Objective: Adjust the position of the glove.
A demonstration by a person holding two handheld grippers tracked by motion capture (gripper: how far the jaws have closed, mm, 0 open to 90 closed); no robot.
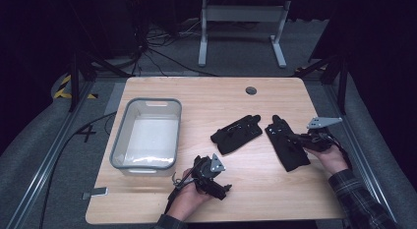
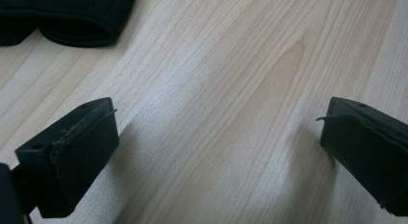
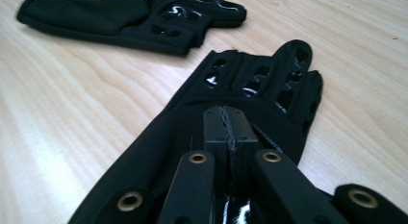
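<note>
Two black fingerless gloves lie on the wooden table. The left glove (image 1: 237, 134) (image 3: 130, 15) lies free at mid-table; its cuff (image 2: 62, 17) shows at the top left of the left gripper view. My right gripper (image 1: 295, 139) (image 3: 230, 123) lies low over the right glove (image 1: 287, 150) (image 3: 269, 84). Its jaws are pressed together, with their tips on the fabric of the glove's back just behind the finger holes. My left gripper (image 1: 222, 188) (image 2: 219, 152) rests near the front edge, jaws wide apart over bare wood with nothing between them.
A clear plastic bin (image 1: 146, 101) stands at the left of the table (image 1: 275, 199), with nothing visible inside. A round cable hole (image 1: 251, 90) sits near the far edge. Table legs and cables lie on the floor beyond.
</note>
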